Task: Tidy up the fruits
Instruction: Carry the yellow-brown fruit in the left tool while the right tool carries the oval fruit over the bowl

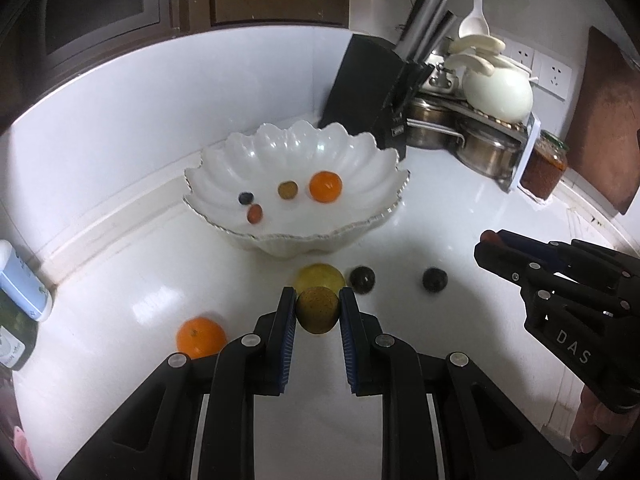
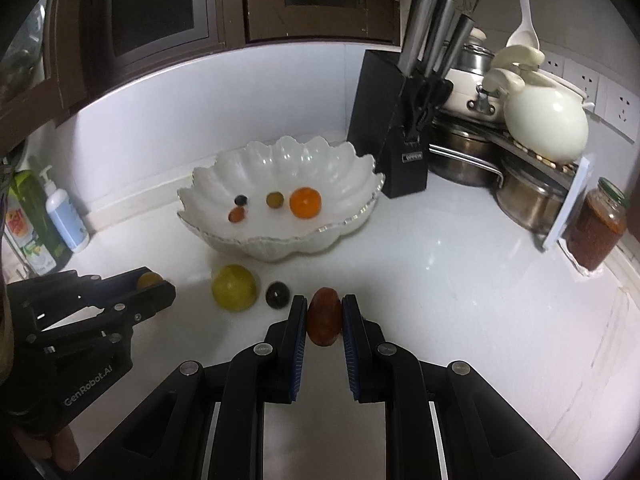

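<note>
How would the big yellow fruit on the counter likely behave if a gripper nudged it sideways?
The yellow fruit looks round and smooth, so it would probably roll rather than slide on the glossy white counter. It sits close in front of the scalloped bowl, which might stop it. The dark fruit beside it could get bumped.

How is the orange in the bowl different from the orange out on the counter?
The orange in the bowl already sits inside the white scalloped bowl beside three smaller fruits; the orange on the counter lies alone on the counter left of the left tongs. Neither orange is gripped. Both are round and bright orange.
</note>
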